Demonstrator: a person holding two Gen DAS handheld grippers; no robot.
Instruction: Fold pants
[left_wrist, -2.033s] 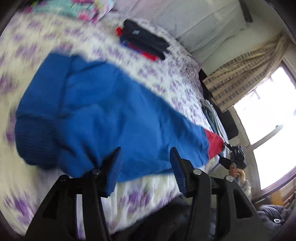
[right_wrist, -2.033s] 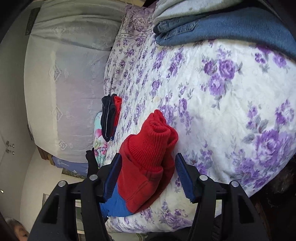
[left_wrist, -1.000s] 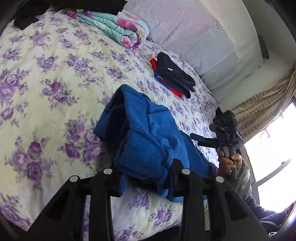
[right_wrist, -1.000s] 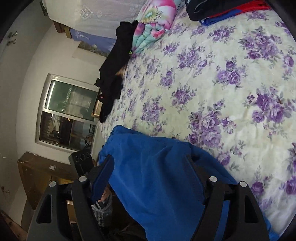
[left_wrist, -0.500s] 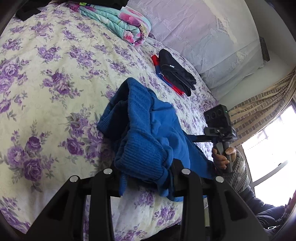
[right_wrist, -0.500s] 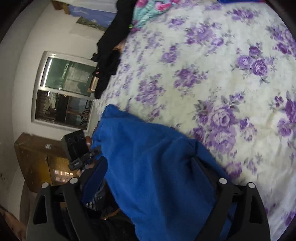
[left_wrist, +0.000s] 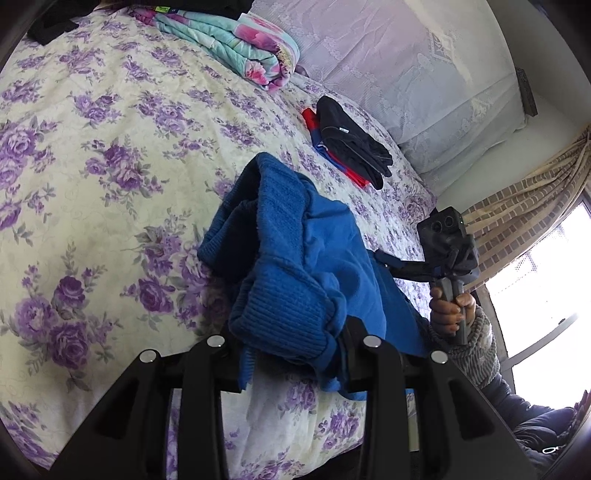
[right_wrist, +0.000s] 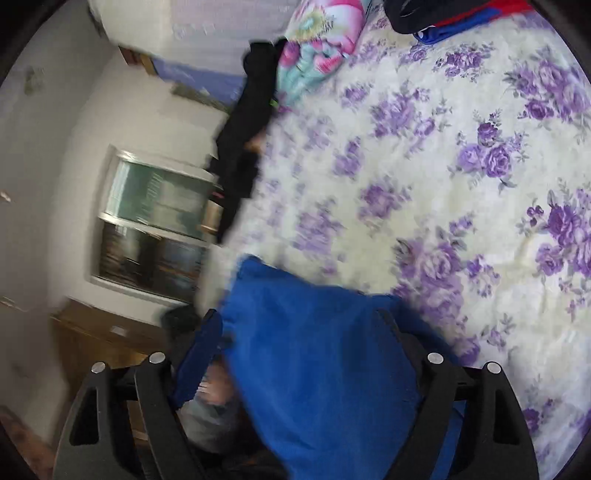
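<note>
The blue pants lie bunched and raised near the bed's front edge. My left gripper is shut on their ribbed cuff, which hides the fingertips. To the right, a person's hand holds the right gripper with its tip at the far side of the cloth. In the blurred right wrist view, the right gripper stands wide with its jaws closing. A broad fold of the blue pants lies between the jaws and covers the right finger. No firm pinch shows there.
The floral bedsheet stretches left and back. A folded black, red and blue stack lies near the lace-covered pillow. A folded floral blanket and a black garment sit at the far edge. A curtain hangs right.
Two seconds ago the pants lay spread and both grippers were open. My left gripper has since shut on the blue cuff and stayed still. The right one left the red cuff for blue cloth.
</note>
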